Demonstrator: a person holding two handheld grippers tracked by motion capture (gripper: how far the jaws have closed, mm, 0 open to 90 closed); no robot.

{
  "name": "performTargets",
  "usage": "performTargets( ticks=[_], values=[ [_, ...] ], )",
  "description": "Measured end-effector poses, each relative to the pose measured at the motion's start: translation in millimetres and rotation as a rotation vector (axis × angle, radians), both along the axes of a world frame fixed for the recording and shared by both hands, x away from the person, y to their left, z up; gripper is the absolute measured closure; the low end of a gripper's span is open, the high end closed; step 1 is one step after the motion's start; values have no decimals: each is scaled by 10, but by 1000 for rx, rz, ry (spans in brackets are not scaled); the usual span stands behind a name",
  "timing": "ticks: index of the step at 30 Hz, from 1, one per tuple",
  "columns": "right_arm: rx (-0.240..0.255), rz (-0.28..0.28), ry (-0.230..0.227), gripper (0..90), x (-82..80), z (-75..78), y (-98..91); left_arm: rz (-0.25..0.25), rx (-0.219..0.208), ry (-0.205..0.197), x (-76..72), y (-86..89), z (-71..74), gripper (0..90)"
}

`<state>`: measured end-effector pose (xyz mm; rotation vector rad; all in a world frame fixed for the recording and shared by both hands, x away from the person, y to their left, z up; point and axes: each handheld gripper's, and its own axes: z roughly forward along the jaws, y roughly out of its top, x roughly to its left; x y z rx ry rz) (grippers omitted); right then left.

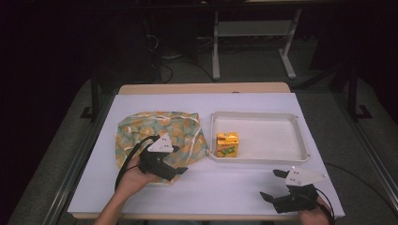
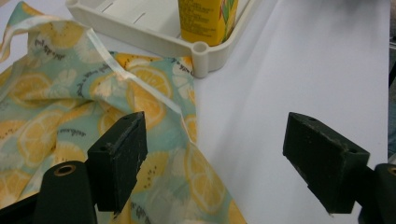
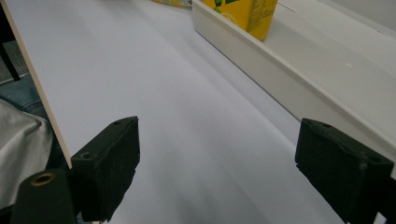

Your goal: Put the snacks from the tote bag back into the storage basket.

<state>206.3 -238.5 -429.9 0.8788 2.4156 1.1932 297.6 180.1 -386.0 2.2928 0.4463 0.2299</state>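
Lemon-print cloth bag [image 2: 70, 112] under the left hand-held gripper [image 2: 224, 163], jaws apart; right hand-held gripper [image 3: 229, 172] likewise agape.

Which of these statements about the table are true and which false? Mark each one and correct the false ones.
1. The juice carton stands upright inside the white tray. True.
2. The left tool is shut on the patterned cloth bag. False: its jaws are open above the bag's edge, gripping nothing.
3. The bag lies to the left of the tray in the high view. True.
4. The right tool holds the carton. False: it is open, near the table's front edge, apart from the tray.
5. The tray holds several cartons. False: one carton is in it.
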Motion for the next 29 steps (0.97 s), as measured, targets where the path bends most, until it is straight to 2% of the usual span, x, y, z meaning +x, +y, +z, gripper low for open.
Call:
performTargets(
  ticks=[16, 21, 23, 24, 29],
  values=[
    [5, 3, -1, 134, 0, 3, -4, 43, -36, -2, -160, 148, -130, 213],
    [0, 5, -6, 135, -10, 9, -6, 52, -28, 2, -220, 181, -189, 209],
    [-3, 6, -8, 135, -24, 15, -1, 56, -18, -10, -249, 195, -204, 210],
    [-6, 9, -12, 135, -28, 16, 2, 69, -32, -10, -274, 193, -220, 209],
    [-22, 15, -10, 134, -38, 15, 19, 77, -37, -35, -348, 195, -246, 205]
  ],
)
